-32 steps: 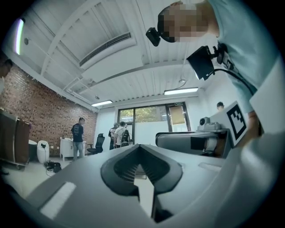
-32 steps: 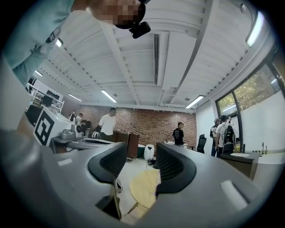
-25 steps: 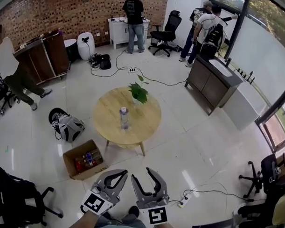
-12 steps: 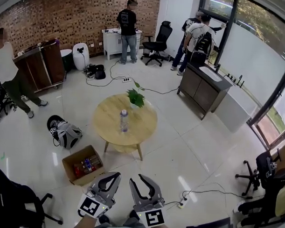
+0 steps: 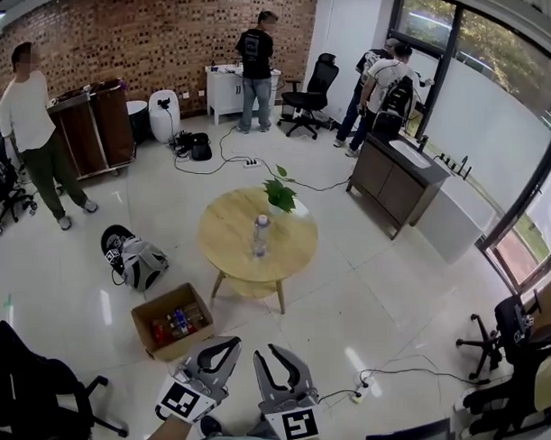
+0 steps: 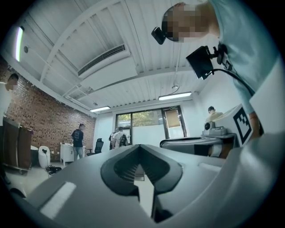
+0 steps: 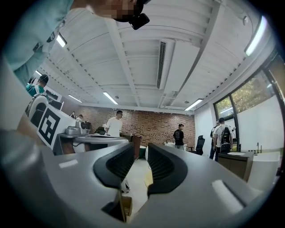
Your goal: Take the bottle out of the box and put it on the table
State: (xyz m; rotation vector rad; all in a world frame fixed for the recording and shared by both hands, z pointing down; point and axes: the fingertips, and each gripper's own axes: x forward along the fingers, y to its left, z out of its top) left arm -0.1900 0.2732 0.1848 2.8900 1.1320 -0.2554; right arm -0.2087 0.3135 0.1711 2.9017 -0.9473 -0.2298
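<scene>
A bottle stands at table centre; others lie in the box. Jaws: left gripper clenched, right gripper just narrowing, both empty.

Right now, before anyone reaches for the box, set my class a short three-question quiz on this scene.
1. True or false: the box stands on the table.
2. What stands on the table with the plant? A) a bottle B) a backpack C) a chair
3. Fill in: the left gripper's jaws are ____.
Key: 1 false; 2 A; 3 shut.
</scene>
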